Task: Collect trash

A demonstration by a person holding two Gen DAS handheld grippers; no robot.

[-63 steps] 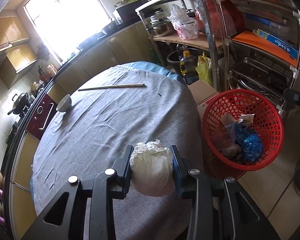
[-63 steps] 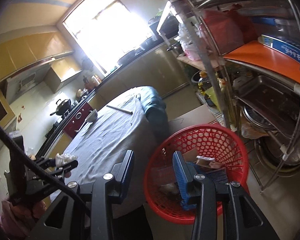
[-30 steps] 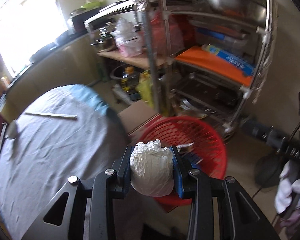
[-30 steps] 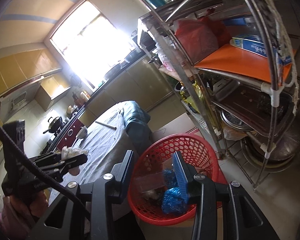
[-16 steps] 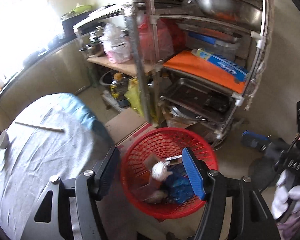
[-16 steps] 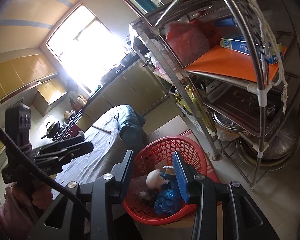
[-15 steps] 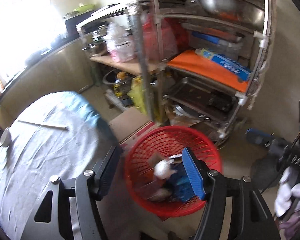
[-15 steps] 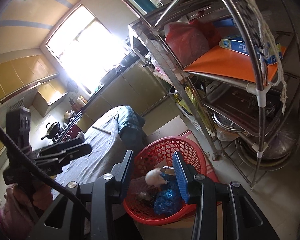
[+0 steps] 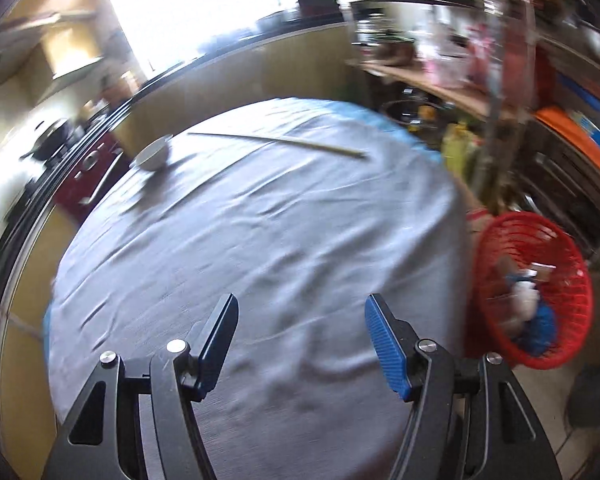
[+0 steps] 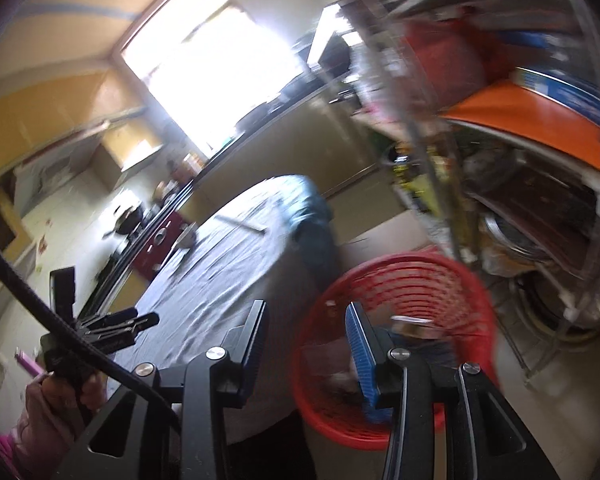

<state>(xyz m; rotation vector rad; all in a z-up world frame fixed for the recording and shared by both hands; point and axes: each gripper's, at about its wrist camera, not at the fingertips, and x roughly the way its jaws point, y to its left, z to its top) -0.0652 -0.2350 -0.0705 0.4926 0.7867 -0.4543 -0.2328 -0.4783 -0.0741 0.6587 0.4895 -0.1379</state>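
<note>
Clothed table [image 9: 260, 240]: bowl [image 9: 153, 155], chopsticks [image 9: 276, 141].

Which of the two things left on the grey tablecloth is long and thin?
The wooden stick lying near the table's far edge; the other, a white bowl, is round and sits left of it.

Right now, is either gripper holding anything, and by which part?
Nothing is held. The left gripper is open over the grey tablecloth, and the right gripper has nothing between its fingers.

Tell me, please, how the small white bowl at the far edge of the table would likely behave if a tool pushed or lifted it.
The white bowl looks like smooth ceramic, so it is probably stiff, fairly heavy for its size, and breakable. It sits on wrinkled grey cloth, so a push may drag it or tip it rather than slide it. Its thin rim probably suits a pinch.
</note>
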